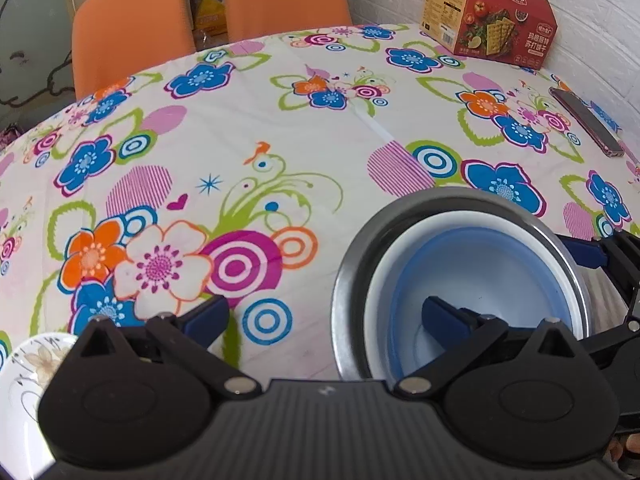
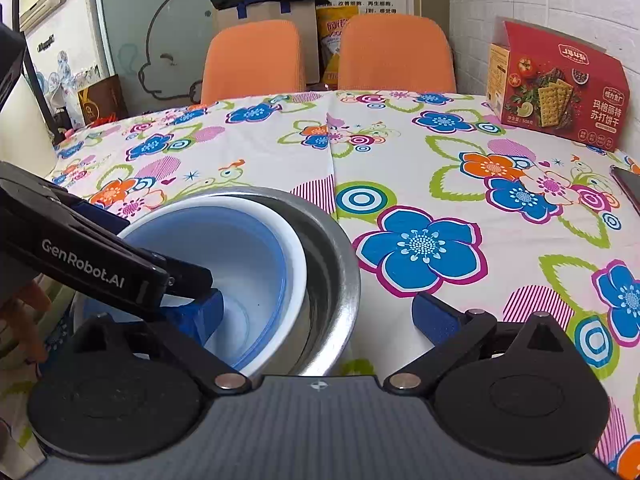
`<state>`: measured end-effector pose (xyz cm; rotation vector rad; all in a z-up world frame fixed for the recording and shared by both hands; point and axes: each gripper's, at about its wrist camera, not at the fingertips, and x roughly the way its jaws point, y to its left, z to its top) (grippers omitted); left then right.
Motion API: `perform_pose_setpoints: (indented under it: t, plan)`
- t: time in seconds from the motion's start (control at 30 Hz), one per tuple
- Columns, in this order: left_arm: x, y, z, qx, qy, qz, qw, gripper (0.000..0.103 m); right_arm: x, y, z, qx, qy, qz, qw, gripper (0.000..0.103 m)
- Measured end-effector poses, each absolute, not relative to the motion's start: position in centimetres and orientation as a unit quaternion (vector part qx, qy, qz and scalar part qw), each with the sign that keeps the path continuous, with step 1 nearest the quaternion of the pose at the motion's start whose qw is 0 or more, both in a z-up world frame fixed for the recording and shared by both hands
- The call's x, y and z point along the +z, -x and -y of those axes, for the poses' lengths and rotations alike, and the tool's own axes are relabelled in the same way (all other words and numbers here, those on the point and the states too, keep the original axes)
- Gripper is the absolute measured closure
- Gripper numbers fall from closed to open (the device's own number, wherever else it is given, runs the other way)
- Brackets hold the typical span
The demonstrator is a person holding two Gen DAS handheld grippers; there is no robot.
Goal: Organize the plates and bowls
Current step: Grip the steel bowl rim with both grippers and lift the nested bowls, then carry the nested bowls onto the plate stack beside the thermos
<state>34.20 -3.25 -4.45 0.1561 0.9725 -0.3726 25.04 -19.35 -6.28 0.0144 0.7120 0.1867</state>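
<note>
The blue bowl (image 1: pixel 480 280) is sitting inside a white bowl (image 1: pixel 404 256), itself inside a steel bowl (image 1: pixel 360 256), near the table's (image 1: pixel 320 140) front edge; the left gripper (image 1: pixel 326 314) and right gripper (image 2: pixel 320 316) are both gaping wide, gripping nothing, each straddling the stack's rim with one finger in the blue bowl.
</note>
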Motion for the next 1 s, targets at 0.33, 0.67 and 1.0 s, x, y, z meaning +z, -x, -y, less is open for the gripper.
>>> perform_pose_setpoints:
  t: [0.33, 0.67, 1.0]
  plan:
    - [-4.5, -33.0, 4.3, -0.203, -0.072, -0.463, 0.86, 0.001, -5.4, -23.0, 18.7, 0.07, 0.006, -0.363, 0.929, 0.016]
    - [-3.9, -32.8, 4.5, -0.209, -0.03, -0.464, 0.86, 0.03, -5.1, -22.7, 17.2, 0.134, -0.018, -0.328, 0.935, 0.023]
    - [-2.6, -32.4, 6.6, -0.229, -0.035, -0.458, 0.858, 0.028, -3.7, -22.0, 17.4, 0.116, -0.033, -0.319, 0.94, 0.02]
